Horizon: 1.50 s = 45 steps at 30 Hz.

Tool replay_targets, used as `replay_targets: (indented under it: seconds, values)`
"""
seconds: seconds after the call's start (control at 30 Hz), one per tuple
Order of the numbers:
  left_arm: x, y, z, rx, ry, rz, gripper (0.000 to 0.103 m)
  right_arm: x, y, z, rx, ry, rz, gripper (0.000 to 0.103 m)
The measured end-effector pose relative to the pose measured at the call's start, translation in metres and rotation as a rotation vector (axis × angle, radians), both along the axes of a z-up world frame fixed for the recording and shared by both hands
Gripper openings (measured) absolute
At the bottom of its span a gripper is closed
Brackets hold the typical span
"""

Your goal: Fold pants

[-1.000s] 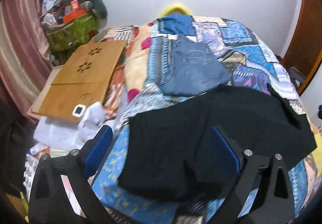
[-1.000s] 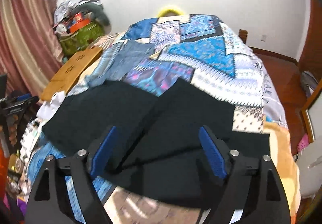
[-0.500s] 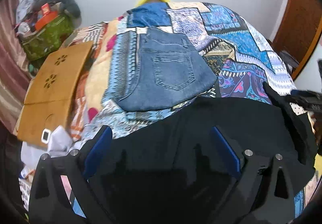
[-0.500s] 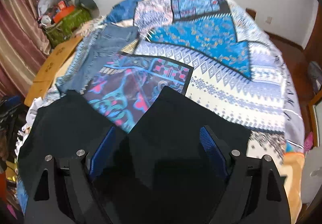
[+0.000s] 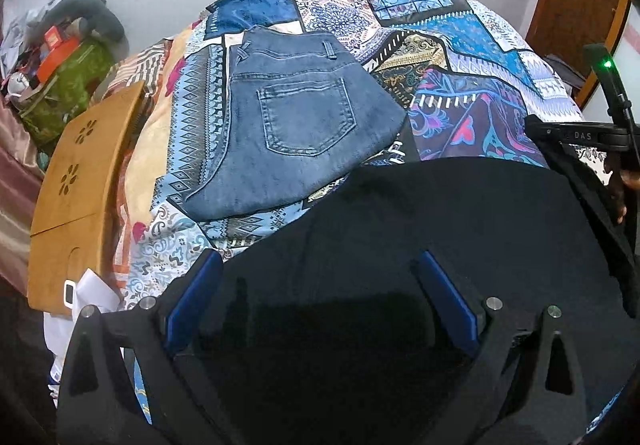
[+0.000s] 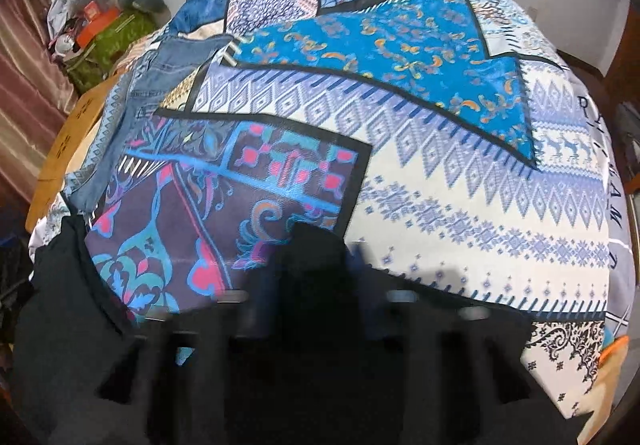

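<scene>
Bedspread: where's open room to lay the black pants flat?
Free: the wide patterned stretch of bedspread right of the folded jeans, beyond the black pants. Crowded: the left side, with the jeans, wooden board and clutter pile.

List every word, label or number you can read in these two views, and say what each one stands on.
"DAS": on the black bar of the right gripper, seen at the right edge of the left wrist view; more letters may be hidden.
Dark letters along the right edge of the bedspread: curved and blurred, not readable with confidence.
Red box on the clutter pile: print too small to read.
</scene>
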<state>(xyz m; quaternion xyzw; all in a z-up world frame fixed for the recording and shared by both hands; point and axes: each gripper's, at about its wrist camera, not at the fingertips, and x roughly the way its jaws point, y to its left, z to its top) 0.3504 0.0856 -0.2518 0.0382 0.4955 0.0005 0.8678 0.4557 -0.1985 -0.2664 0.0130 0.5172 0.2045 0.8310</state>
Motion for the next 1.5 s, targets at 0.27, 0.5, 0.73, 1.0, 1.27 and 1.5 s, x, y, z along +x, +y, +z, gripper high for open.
replay_targets:
  seconds: [0.27,0.5,0.73,1.0,1.27,1.5]
  values:
    - [-0.013,-0.026,0.016,0.003,0.02,-0.065,0.099,-0.025,-0.039,0.043,0.061,-0.079,-0.041,0.008]
    - [-0.029,-0.067,0.018,0.022,0.065,-0.131,0.099,-0.064,-0.105,0.12,0.089,-0.22,-0.108,0.008]
    - [-0.048,-0.116,0.01,0.026,0.122,-0.21,0.099,-0.112,-0.157,0.167,0.093,-0.336,-0.164,0.008]
    - [-0.06,-0.144,0.009,0.037,0.127,-0.2,0.099,-0.159,-0.199,0.111,0.044,-0.243,-0.197,0.008]
    - [-0.065,-0.144,0.008,0.008,0.117,-0.167,0.1,-0.189,-0.212,0.033,0.038,-0.086,-0.246,0.008]
    - [-0.069,-0.14,0.007,-0.019,0.098,-0.165,0.1,-0.206,-0.208,0.011,-0.001,-0.02,-0.269,0.014]
